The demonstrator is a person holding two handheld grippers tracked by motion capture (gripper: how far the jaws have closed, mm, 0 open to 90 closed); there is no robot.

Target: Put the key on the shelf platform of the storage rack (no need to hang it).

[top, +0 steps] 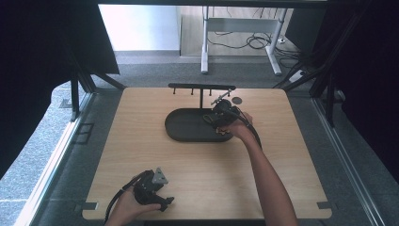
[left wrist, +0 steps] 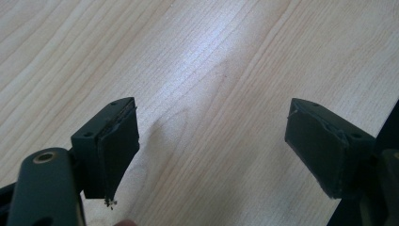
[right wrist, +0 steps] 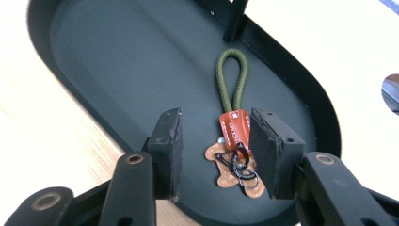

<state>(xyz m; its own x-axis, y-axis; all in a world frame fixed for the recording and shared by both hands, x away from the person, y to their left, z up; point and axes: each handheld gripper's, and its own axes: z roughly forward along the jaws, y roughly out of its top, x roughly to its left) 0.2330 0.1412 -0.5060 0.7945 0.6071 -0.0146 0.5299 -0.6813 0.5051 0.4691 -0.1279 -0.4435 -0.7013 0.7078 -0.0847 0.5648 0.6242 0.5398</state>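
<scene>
A keychain (right wrist: 234, 136) lies in the black oval tray (right wrist: 117, 70): an olive cord loop, an orange leather tab, a tan leather charm and black clips. My right gripper (right wrist: 215, 136) hovers over it, jaws open, the right jaw touching or nearly touching the orange tab. In the high view the right gripper (top: 220, 114) is over the right end of the tray (top: 181, 127), beside the black T-shaped stand (top: 201, 87). My left gripper (top: 153, 190) rests near the table's front edge; in its own view the left gripper (left wrist: 211, 155) is open over bare wood.
A small dark disc (top: 237, 100) lies on the wooden table (top: 141, 155) behind the tray. The stand's post (right wrist: 234, 19) rises from the tray's far rim. Beyond the table are grey carpet and a desk frame with cables (top: 254, 42).
</scene>
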